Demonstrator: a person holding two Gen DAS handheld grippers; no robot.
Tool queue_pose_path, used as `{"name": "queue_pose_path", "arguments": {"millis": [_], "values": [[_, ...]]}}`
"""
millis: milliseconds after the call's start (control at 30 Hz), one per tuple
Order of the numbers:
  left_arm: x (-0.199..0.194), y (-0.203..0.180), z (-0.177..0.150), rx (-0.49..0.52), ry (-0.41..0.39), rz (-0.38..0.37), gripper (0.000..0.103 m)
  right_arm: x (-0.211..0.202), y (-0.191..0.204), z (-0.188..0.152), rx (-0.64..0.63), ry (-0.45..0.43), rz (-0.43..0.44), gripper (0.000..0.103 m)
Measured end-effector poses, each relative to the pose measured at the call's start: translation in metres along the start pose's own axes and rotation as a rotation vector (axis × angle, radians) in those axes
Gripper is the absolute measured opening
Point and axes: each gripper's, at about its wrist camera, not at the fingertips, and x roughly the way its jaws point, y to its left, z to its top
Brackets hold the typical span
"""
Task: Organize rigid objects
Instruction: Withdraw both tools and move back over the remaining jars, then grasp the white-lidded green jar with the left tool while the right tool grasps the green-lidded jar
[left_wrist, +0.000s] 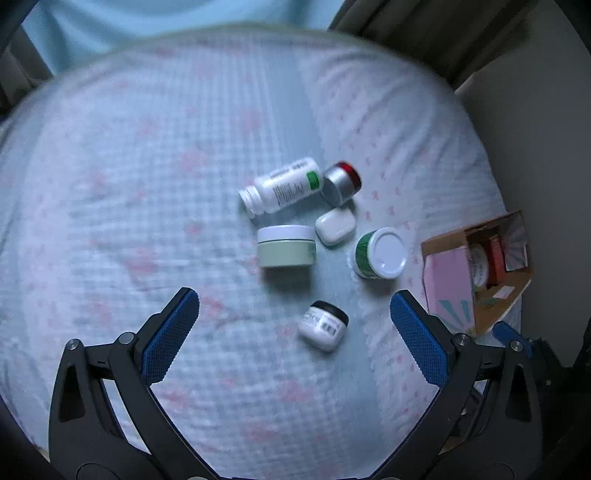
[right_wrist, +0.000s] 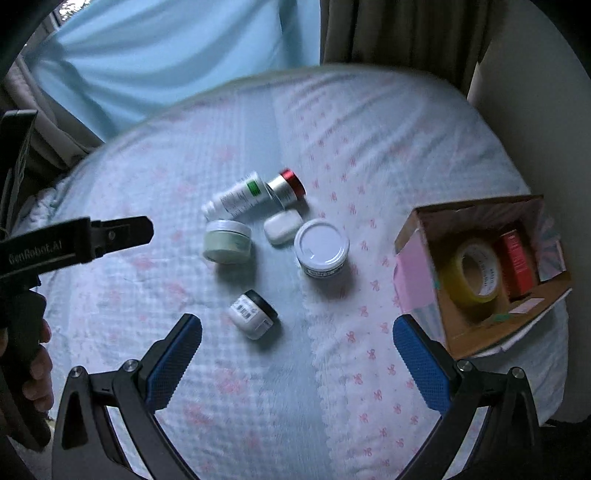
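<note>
Several small containers lie on the bed: a white pill bottle (left_wrist: 282, 185) (right_wrist: 238, 198) on its side, a silver tin with a red lid (left_wrist: 341, 182) (right_wrist: 287, 187), a white earbud case (left_wrist: 335, 225) (right_wrist: 283, 226), a pale green jar (left_wrist: 286, 246) (right_wrist: 227, 241), a green jar with a white lid (left_wrist: 380, 253) (right_wrist: 321, 246), and a small white jar with a black lid (left_wrist: 323, 325) (right_wrist: 252, 314). My left gripper (left_wrist: 294, 317) is open above the small white jar. My right gripper (right_wrist: 297, 343) is open and empty, to the right of that jar.
An open cardboard box (left_wrist: 476, 266) (right_wrist: 484, 273) sits at the bed's right edge, holding a yellow tape roll (right_wrist: 471, 275) and a red box (right_wrist: 517, 264). The left gripper's body (right_wrist: 74, 240) and a hand show at the right wrist view's left. Curtains hang behind the bed.
</note>
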Motion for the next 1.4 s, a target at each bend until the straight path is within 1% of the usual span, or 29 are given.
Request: {"name": "queue_pose_path", "arguments": {"millis": [167,267,433,600,667,733,767,800,833,900,967,1000,1067,1100,1133,1400], "values": [[0.068,0.001,0.020,-0.024,0.116,0.004,0.103,0.053,-0.011,0.019,0.038,0.085,-0.006,0.103],[0.100,0.002,0.027,-0.027,0.161,0.013,0.103,0.086,-0.017,0.032,0.056,0.133,-0.012,0.103],[0.138,0.007,0.036,-0.033,0.215,0.021,0.103,0.134,-0.027,0.049,0.094,0.216,-0.012,0.103],[0.167,0.010,0.042,-0.050,0.258,0.018,0.103,0.168,-0.027,0.060,0.082,0.286,-0.038,0.103],[0.174,0.010,0.043,-0.047,0.272,0.019,0.102,0.176,-0.027,0.064,0.084,0.309,-0.037,0.102],[0.180,0.010,0.042,-0.048,0.289,0.017,0.094,0.185,-0.026,0.068,0.080,0.339,-0.051,0.093],[0.183,0.011,0.041,-0.052,0.300,0.011,0.093,0.188,-0.026,0.068,0.080,0.352,-0.055,0.091],[0.185,0.011,0.041,-0.054,0.304,0.012,0.092,0.192,-0.026,0.066,0.147,0.366,-0.061,0.084],[0.186,0.010,0.040,-0.050,0.305,0.015,0.092,0.195,-0.027,0.066,0.148,0.381,-0.058,0.075],[0.187,0.008,0.040,-0.041,0.311,0.023,0.091,0.198,-0.029,0.065,0.159,0.399,-0.064,0.067],[0.188,0.007,0.040,-0.026,0.312,0.047,0.083,0.197,-0.032,0.064,0.173,0.400,-0.053,0.067],[0.188,0.006,0.040,-0.020,0.310,0.050,0.082,0.197,-0.033,0.063,0.176,0.402,-0.050,0.067],[0.186,0.006,0.039,-0.020,0.299,0.037,0.078,0.197,-0.032,0.062,0.174,0.403,-0.052,0.067],[0.185,0.006,0.039,-0.018,0.294,0.033,0.071,0.196,-0.032,0.061,0.177,0.403,-0.054,0.067],[0.183,0.006,0.039,-0.014,0.292,0.031,0.068,0.196,-0.032,0.060,0.178,0.403,-0.056,0.067],[0.169,0.008,0.036,-0.008,0.275,0.017,0.068,0.190,-0.034,0.056,0.185,0.398,-0.054,0.066]]}}
